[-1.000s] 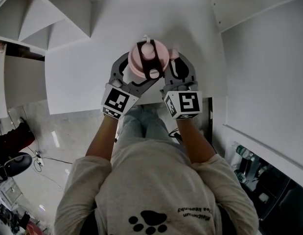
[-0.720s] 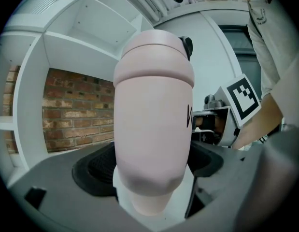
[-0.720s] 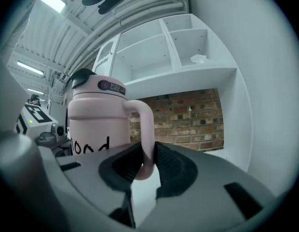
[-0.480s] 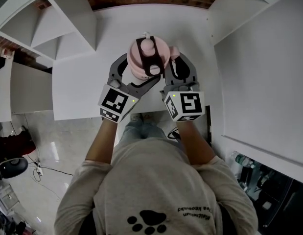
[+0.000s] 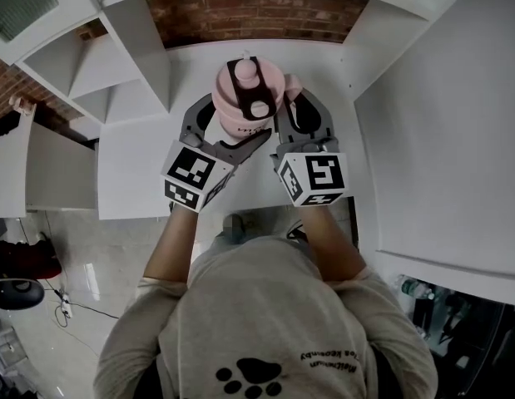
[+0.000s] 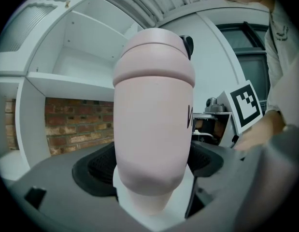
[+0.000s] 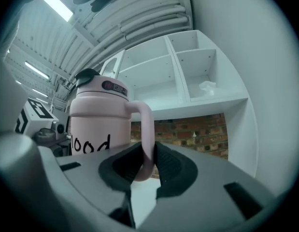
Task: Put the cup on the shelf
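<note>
Cup [image 5: 247, 98], in front of the shelf [image 5: 116, 65]: my left gripper [image 6: 151, 170] clamps its body, my right gripper [image 7: 145, 166] pinches its handle [image 7: 146, 129].

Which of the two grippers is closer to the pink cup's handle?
Right. The right gripper is clamped on the handle itself. The left gripper grips the cup round its body, on the side away from the handle.
</note>
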{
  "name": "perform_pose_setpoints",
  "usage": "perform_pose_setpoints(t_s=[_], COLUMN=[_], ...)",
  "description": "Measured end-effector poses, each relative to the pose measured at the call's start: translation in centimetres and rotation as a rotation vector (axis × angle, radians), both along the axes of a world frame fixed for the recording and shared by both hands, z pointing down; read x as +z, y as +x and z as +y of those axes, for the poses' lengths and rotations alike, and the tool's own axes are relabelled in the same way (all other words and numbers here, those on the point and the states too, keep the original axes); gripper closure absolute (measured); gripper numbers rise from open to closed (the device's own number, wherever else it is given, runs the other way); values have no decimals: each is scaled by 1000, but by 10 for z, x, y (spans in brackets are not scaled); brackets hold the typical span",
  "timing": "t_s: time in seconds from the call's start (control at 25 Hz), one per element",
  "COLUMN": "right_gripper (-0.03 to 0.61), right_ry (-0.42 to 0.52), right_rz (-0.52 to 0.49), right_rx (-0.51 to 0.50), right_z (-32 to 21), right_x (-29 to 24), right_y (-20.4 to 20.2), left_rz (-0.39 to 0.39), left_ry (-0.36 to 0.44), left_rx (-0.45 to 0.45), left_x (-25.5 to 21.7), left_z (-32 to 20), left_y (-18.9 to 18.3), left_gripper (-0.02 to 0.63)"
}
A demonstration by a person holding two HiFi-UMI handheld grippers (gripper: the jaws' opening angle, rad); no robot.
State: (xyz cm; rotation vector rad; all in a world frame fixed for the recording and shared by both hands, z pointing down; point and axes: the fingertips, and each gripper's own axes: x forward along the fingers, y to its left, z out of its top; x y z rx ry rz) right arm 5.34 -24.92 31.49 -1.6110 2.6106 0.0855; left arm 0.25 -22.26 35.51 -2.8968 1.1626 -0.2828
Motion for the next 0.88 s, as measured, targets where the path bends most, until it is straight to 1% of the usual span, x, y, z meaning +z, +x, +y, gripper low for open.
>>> perform_pose_setpoints(t_s=[0.24,0.6,0.88], right_gripper=[497,497,497], right_ry=[55,100,127], right_rz=[-2,3,-3], right_rx=[-10,-19,-19], right_z=[-2,-10,-12], right_x=[-37,-78,-107], right_y=[-2,-9,-14], left_rz=[-7,7,-6], left_ry=[29,16,14], left_rx=[-6,-10,4], left_x=[-36,-73,-101], left_z=[-4,-12,-17], left_y=[-1,-8,-14], left_gripper=[166,166,166])
